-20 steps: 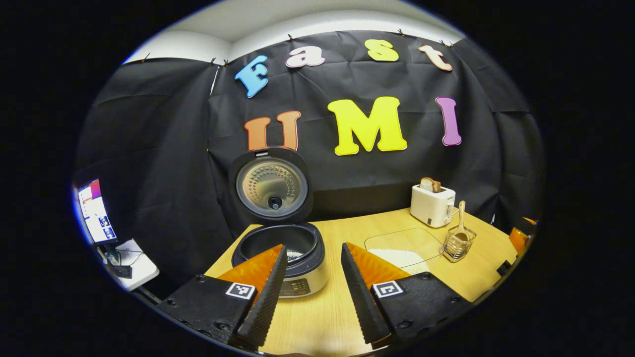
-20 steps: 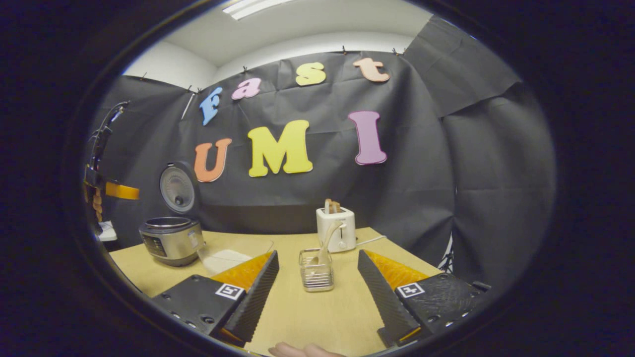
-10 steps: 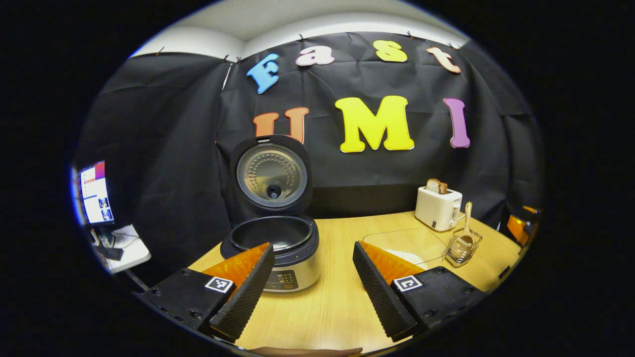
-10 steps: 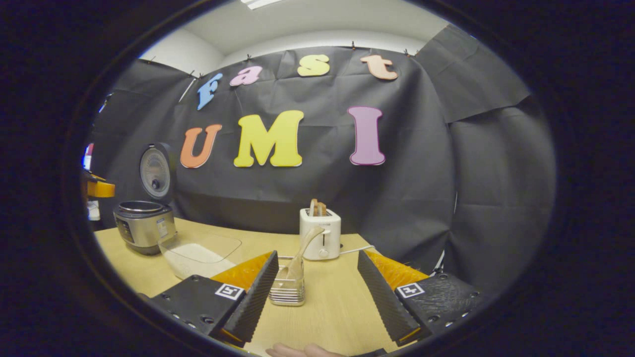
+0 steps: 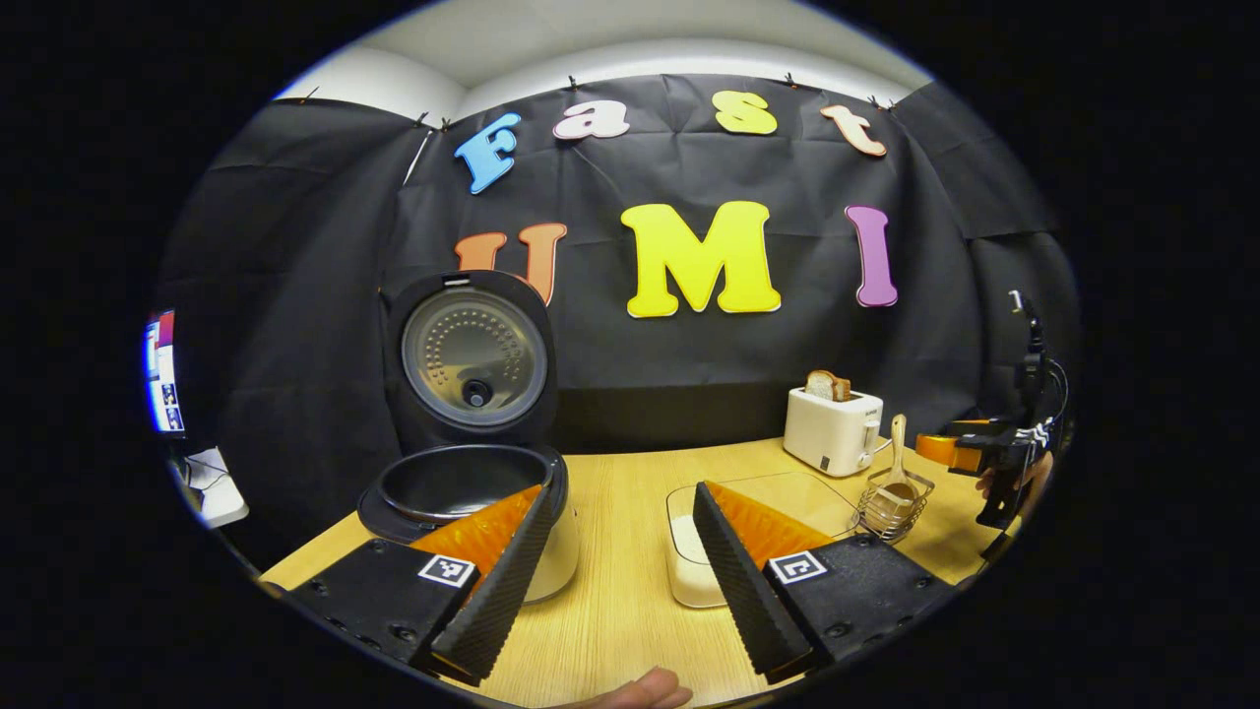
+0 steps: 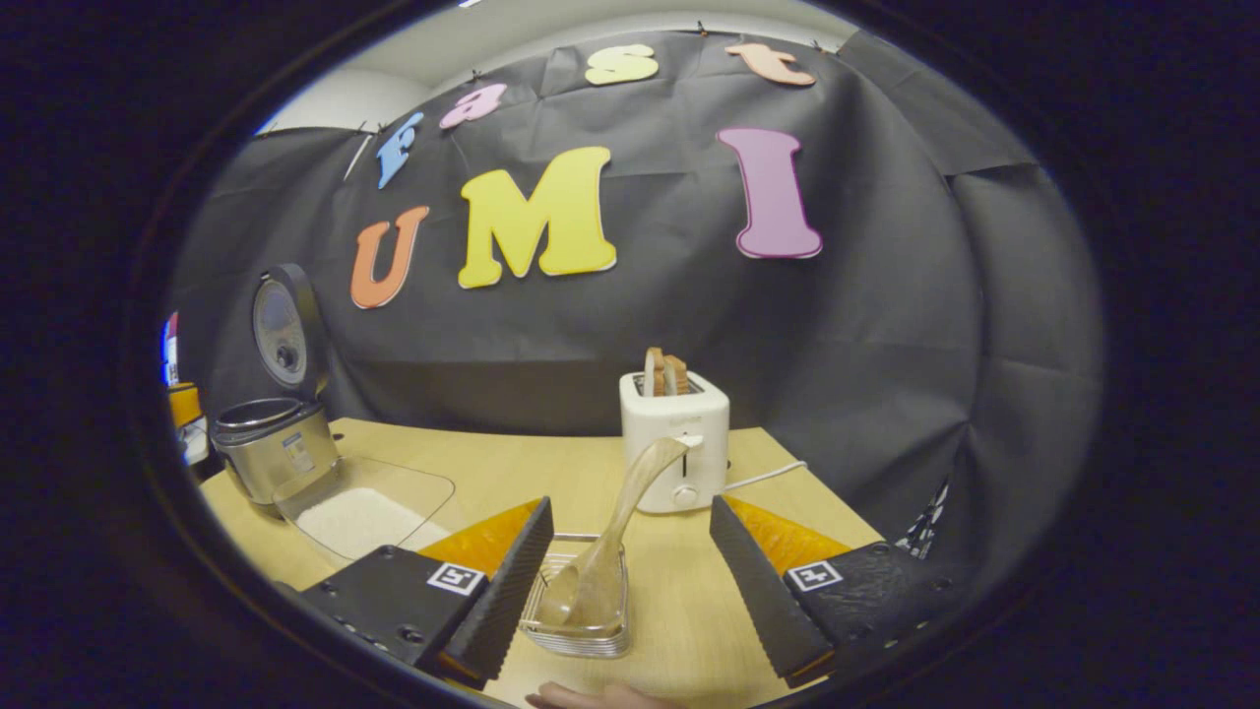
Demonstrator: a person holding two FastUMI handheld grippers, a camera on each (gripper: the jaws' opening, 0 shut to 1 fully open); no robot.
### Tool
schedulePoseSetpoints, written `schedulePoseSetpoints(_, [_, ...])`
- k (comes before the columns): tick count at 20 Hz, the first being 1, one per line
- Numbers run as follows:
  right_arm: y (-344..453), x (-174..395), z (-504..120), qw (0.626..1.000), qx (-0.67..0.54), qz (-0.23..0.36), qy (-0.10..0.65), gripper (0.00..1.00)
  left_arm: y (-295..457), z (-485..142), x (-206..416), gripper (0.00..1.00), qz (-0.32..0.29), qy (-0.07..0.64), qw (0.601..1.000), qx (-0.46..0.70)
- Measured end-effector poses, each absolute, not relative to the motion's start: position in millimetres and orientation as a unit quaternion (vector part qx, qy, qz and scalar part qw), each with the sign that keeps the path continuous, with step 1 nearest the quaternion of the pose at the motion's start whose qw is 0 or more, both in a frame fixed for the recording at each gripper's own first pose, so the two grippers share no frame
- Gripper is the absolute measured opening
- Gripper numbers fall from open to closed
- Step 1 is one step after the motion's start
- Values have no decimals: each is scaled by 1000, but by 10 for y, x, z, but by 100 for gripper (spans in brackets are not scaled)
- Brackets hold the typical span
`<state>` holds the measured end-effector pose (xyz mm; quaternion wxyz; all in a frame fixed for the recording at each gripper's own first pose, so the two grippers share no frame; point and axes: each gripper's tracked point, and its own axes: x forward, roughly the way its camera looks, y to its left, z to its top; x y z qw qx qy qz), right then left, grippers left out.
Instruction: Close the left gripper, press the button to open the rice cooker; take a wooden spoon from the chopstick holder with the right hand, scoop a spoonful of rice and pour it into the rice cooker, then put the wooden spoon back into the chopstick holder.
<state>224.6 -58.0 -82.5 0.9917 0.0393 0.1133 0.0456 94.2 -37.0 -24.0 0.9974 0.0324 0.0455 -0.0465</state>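
The rice cooker (image 5: 463, 492) stands at the table's left with its lid (image 5: 472, 356) swung up; it also sits far left in the right gripper view (image 6: 276, 453). My left gripper (image 5: 615, 601) hovers open just in front of it, holding nothing. A wooden spoon (image 6: 615, 532) leans in the wire chopstick holder (image 6: 581, 615), its handle tilted up to the right. My right gripper (image 6: 630, 611) is open with the holder low between its fingers, touching nothing. A clear tub of rice (image 6: 369, 512) lies between cooker and holder. The right gripper (image 5: 970, 448) appears at the far right of the left gripper view, beside the holder (image 5: 891, 504).
A white toaster (image 6: 674, 443) with bread slices stands behind the holder, its cord trailing right. A monitor (image 5: 162, 374) and a small white side table (image 5: 217, 492) sit off the table's left edge. A fingertip (image 5: 645, 689) shows at the bottom.
My left gripper has drawn back and shifted right, away from the cooker. My right gripper has moved forward and down, so the chopstick holder with the spoon now lies between its fingers.
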Motion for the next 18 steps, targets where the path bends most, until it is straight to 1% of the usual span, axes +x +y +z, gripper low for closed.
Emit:
schedulePoseSetpoints(1, [-551, 2359, -870, 990, 44, 51, 123, 92, -394, -260, 940, 93, -52, 45, 997, 26])
schedulePoseSetpoints(2, [-521, 2477, -896, 989, 47, 53, 132, 92, -391, -254, 948, 93, -51, 38, 998, 23])
schedulePoseSetpoints(6, [-401, 2837, -964, 983, 61, 63, 161, 92, -187, -301, 933, 94, -9, 27, 999, 31])
schedulePoseSetpoints(8, [-340, 2961, -1006, 979, 68, 66, 182, 91, -164, -356, 907, 93, -7, 26, 999, 34])
schedulePoseSetpoints(9, [-344, 3024, -1031, 977, 69, 60, 191, 94, -147, -397, 896, 93, -6, 29, 999, 39])
schedulePoseSetpoints(10, [-343, 3094, -1047, 975, 75, 59, 202, 92, -88, -428, 896, 93, 4, 32, 998, 49])
schedulePoseSetpoints(11, [-332, 3128, -1080, 972, 83, 57, 213, 88, -21, -448, 896, 93, 14, 33, 998, 59])
schedulePoseSetpoints(12, [-357, 3162, -1091, 970, 90, 48, 221, 78, 25, -470, 896, 93, 21, 35, 997, 66])
schedulePoseSetpoints(13, [-393, 3179, -1091, 969, 94, 40, 227, 72, 42, -496, 895, 93, 24, 38, 997, 67])
schedulePoseSetpoints(15, [-445, 3182, -1105, 967, 91, 27, 237, 51, 50, -521, 887, 93, 20, 43, 997, 53])
schedulePoseSetpoints(16, [-455, 3197, -1115, 966, 85, 25, 241, 46, 62, -534, 877, 93, 19, 47, 998, 48])
schedulePoseSetpoints(17, [-441, 3229, -1136, 965, 83, 27, 248, 38, 70, -523, 876, 93, 18, 47, 998, 44])
schedulePoseSetpoints(18, [-423, 3229, -1148, 963, 85, 30, 256, 36, 75, -511, 865, 93, 17, 47, 998, 41])
